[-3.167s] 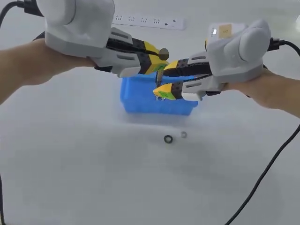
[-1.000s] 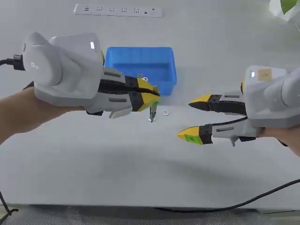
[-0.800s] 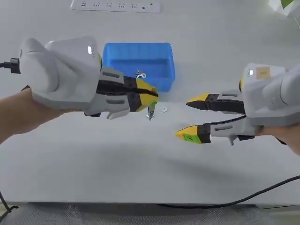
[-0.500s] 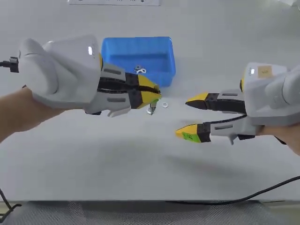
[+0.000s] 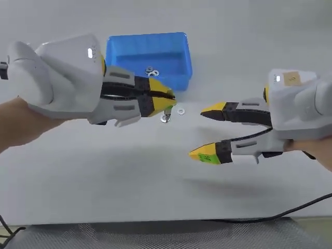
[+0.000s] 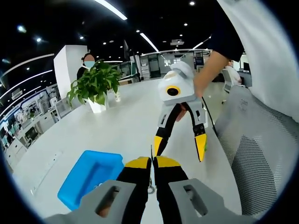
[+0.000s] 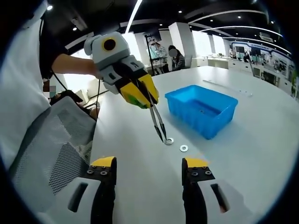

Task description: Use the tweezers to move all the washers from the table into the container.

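Left gripper (image 5: 167, 101) pinched tweezers (image 7: 158, 122); tips met one washer (image 7: 169, 141), hold on it indiscernible. Right gripper (image 5: 203, 133) stood spread.

Head view: steeply down, bin (image 5: 171, 57) at 12 o'clock. Gripper views: low, seemingly facing each other, sharing bin.

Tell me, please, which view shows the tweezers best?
The right gripper view: the tweezers run full length from the left gripper to a washer. The head view shows a short stub; the left gripper view, a thin sliver between the jaws.
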